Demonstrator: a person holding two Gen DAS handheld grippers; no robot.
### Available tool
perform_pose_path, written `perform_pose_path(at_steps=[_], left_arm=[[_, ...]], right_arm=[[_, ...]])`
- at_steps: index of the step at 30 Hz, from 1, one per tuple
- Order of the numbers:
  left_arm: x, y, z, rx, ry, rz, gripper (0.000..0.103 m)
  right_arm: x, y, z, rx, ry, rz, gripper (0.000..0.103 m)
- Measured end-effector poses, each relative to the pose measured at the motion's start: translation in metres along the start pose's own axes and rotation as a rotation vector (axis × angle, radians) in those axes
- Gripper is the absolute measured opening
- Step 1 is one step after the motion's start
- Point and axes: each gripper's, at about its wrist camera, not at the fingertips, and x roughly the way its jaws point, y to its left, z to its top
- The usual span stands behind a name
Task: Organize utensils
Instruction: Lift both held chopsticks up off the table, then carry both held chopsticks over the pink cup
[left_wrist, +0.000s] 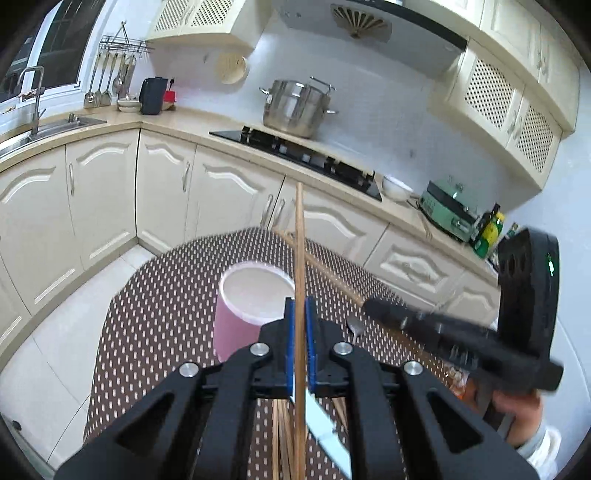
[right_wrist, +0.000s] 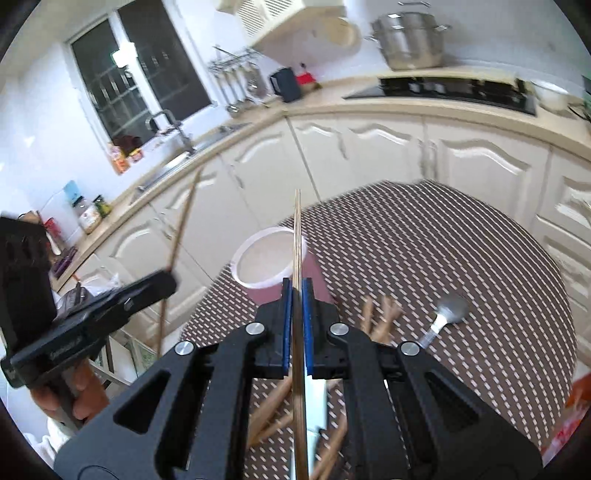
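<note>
My left gripper (left_wrist: 300, 301) is shut on one wooden chopstick (left_wrist: 300, 229) that sticks up past its blue pads. Just beyond it on the table stands a pink cup (left_wrist: 255, 291) with a white rim. My right gripper (right_wrist: 296, 282) is shut on another chopstick (right_wrist: 297, 236), above the same cup (right_wrist: 271, 258). Each gripper shows in the other's view: the right one (left_wrist: 365, 304) at the right, the left one (right_wrist: 171, 277) at the left with its stick (right_wrist: 181, 229). Several loose chopsticks (right_wrist: 380, 317) and a metal spoon (right_wrist: 448, 310) lie on the table.
The table wears a brown cloth with white dashes (right_wrist: 461, 229). A white-handled utensil (right_wrist: 318, 402) lies under my right gripper, and an orange packet (right_wrist: 569, 417) is at the table's right edge. Cream cabinets, a hob (left_wrist: 295, 151) and a steel pot (left_wrist: 295, 107) run behind.
</note>
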Motion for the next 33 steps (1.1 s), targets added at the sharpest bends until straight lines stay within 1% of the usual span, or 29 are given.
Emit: perform_pose_path(at_steps=[1, 2, 3, 4, 7, 8, 10, 13, 15, 18, 19, 23, 24, 28, 31, 33], left_arm=[[0.003, 0.001, 0.006, -0.002, 0.001, 0.006, 0.005], [0.006, 0.002, 0.009, -0.007, 0.009, 0.016, 0.005], [0.008, 0.004, 0.011, -0.016, 0.018, 0.025, 0.005], [0.009, 0.007, 0.01, -0.026, 0.022, 0.018, 0.005], [0.013, 0.012, 0.001, -0.028, 0.046, 0.037, 0.005], [0.015, 0.015, -0.002, -0.03, 0.056, 0.046, 0.005], [0.019, 0.022, -0.01, -0.045, 0.082, 0.057, 0.005], [0.026, 0.033, -0.017, -0.073, 0.102, 0.087, 0.005], [0.028, 0.041, -0.02, -0.095, 0.111, 0.107, 0.005], [0.028, 0.05, -0.023, -0.109, 0.115, 0.129, 0.005], [0.029, 0.055, -0.024, -0.118, 0.122, 0.145, 0.005], [0.034, 0.069, -0.028, -0.153, 0.153, 0.148, 0.005], [0.035, 0.072, -0.03, -0.155, 0.16, 0.151, 0.005], [0.037, 0.077, -0.034, -0.158, 0.177, 0.149, 0.005], [0.038, 0.079, -0.034, -0.163, 0.183, 0.146, 0.005], [0.041, 0.082, -0.033, -0.174, 0.187, 0.14, 0.005]], right_arm=[[0.003, 0.002, -0.001, -0.003, -0.003, 0.003, 0.006], [0.008, 0.002, -0.002, -0.009, 0.013, -0.001, 0.006], [0.011, 0.001, -0.004, -0.009, 0.03, -0.021, 0.006], [0.014, 0.001, -0.005, -0.014, 0.04, -0.042, 0.006], [0.024, -0.015, -0.01, -0.004, 0.127, -0.108, 0.006], [0.028, -0.022, -0.013, -0.012, 0.164, -0.143, 0.006], [0.041, -0.039, -0.021, -0.004, 0.255, -0.177, 0.006], [0.062, -0.05, -0.033, -0.035, 0.362, -0.24, 0.006], [0.075, -0.054, -0.038, -0.046, 0.421, -0.258, 0.006], [0.089, -0.056, -0.041, -0.074, 0.475, -0.278, 0.007], [0.093, -0.056, -0.041, -0.077, 0.482, -0.278, 0.007], [0.107, -0.055, -0.034, -0.093, 0.509, -0.291, 0.007], [0.111, -0.057, -0.031, -0.097, 0.516, -0.309, 0.007], [0.119, -0.053, -0.016, -0.133, 0.498, -0.371, 0.007], [0.129, -0.058, -0.004, -0.117, 0.491, -0.364, 0.007], [0.14, -0.067, 0.006, -0.083, 0.487, -0.357, 0.007]])
